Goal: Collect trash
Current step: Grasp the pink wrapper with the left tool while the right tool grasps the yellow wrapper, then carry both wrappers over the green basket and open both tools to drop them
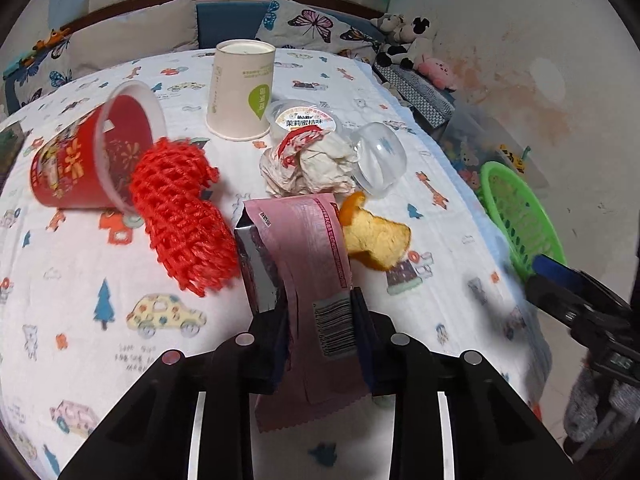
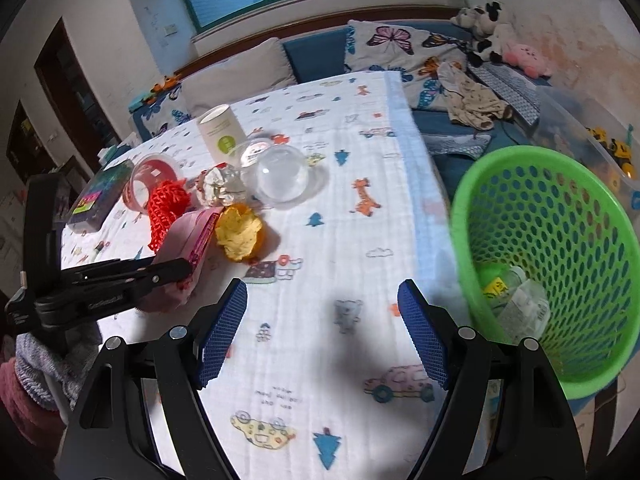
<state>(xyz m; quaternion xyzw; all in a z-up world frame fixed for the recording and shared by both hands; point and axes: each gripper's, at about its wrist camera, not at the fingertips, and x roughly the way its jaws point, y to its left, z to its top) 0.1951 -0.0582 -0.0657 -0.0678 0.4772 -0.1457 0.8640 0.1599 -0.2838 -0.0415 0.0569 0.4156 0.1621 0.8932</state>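
Beside table (image 2: 340, 208), green basket (image 2: 600, 216) holds clear bottle (image 2: 524, 300) — left gripper (image 1: 320, 320) pinches pink wrapper (image 1: 308, 240); right gripper (image 2: 322, 320) spread, holding nothing.

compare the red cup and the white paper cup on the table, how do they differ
The red cup lies tipped on its side, mouth toward the red foam net; the white paper cup stands upside down. The red cup has bright festive print; the white one is plain with a green leaf mark. Both look empty and rest on the patterned tablecloth.
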